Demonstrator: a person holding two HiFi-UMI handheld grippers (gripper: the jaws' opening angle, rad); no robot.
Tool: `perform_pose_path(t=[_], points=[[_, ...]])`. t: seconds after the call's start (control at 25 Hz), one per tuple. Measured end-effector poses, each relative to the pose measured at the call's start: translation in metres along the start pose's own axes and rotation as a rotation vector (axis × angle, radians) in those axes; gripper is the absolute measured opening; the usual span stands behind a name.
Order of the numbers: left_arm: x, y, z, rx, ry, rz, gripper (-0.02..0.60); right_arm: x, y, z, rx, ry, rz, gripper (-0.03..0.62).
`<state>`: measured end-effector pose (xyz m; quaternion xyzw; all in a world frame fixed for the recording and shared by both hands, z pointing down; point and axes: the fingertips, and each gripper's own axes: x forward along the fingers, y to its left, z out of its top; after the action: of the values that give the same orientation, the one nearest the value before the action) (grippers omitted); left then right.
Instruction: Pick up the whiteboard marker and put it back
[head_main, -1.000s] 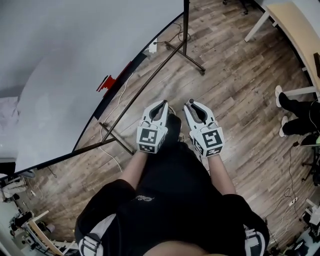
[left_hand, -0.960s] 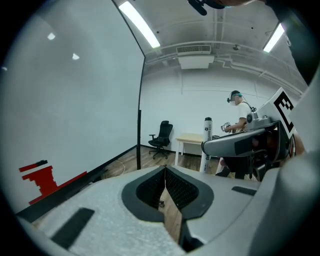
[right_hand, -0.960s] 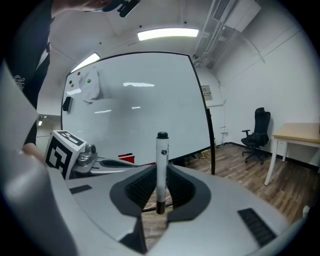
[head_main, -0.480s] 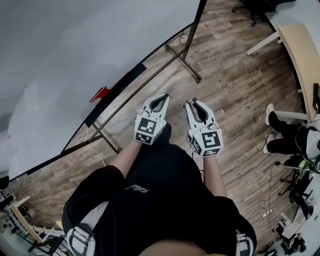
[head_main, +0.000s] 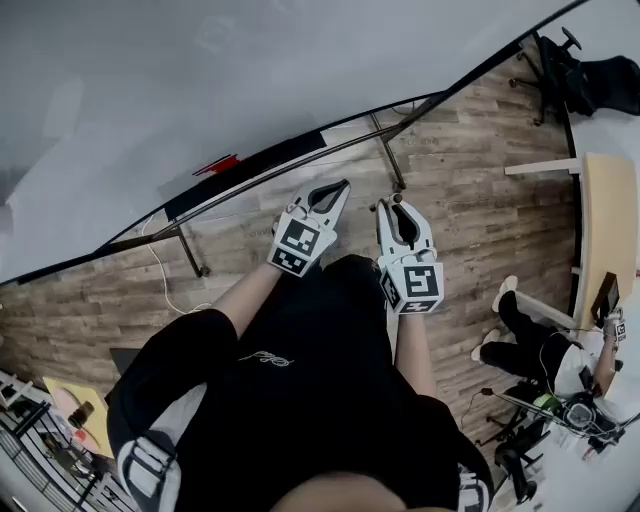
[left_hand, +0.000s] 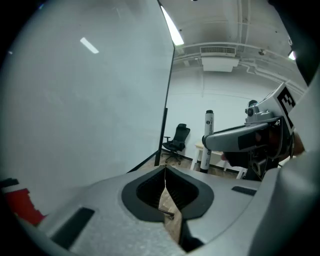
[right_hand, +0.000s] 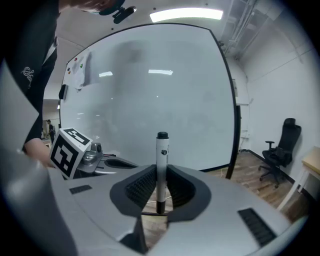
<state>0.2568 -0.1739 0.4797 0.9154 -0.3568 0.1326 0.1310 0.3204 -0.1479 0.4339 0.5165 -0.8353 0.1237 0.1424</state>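
Right gripper (right_hand: 161, 172) is clamped on the marker (right_hand: 162, 165). The marker stands upright between the pads, its top poking well above the jaws, with the whiteboard (right_hand: 150, 95) square behind it. Left gripper (left_hand: 165, 171) is pinched closed, tips meeting, nothing between them. From the head view both grippers are side by side, held out over the wood floor (head_main: 470, 210), just short of the whiteboard's lower edge, with the left one nearer the board. A red thing (head_main: 215, 165) sits on the board's bottom ledge (head_main: 250, 163), off to the left of the left gripper.
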Motion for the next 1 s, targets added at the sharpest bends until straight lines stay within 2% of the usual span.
perform_pose_path(t=[0.2, 0.4, 0.48, 0.72, 0.84, 1.0], points=[[-0.015, 0.035, -0.005, -0.064, -0.017, 0.176, 0.009, 0.04, 0.013, 0.007, -0.089, 0.031, 0.176, 0.057], [-0.055, 0.064, -0.006, -0.159, -0.055, 0.456, 0.009, 0.071, 0.05, 0.023, -0.294, 0.048, 0.436, 0.057], [-0.071, 0.067, -0.01, -0.179, -0.066, 0.547, 0.009, 0.077, 0.065, 0.026, -0.351, 0.042, 0.515, 0.057], [-0.115, 0.044, -0.048, -0.309, -0.058, 0.805, 0.009, 0.065, 0.095, -0.005, -0.375, 0.077, 0.74, 0.057], [-0.131, 0.025, -0.065, -0.353, -0.041, 0.888, 0.009, 0.061, 0.101, -0.022, -0.394, 0.101, 0.803, 0.057], [-0.161, 0.011, -0.077, -0.381, -0.036, 0.947, 0.009, 0.048, 0.119, -0.025, -0.421, 0.109, 0.829, 0.057]])
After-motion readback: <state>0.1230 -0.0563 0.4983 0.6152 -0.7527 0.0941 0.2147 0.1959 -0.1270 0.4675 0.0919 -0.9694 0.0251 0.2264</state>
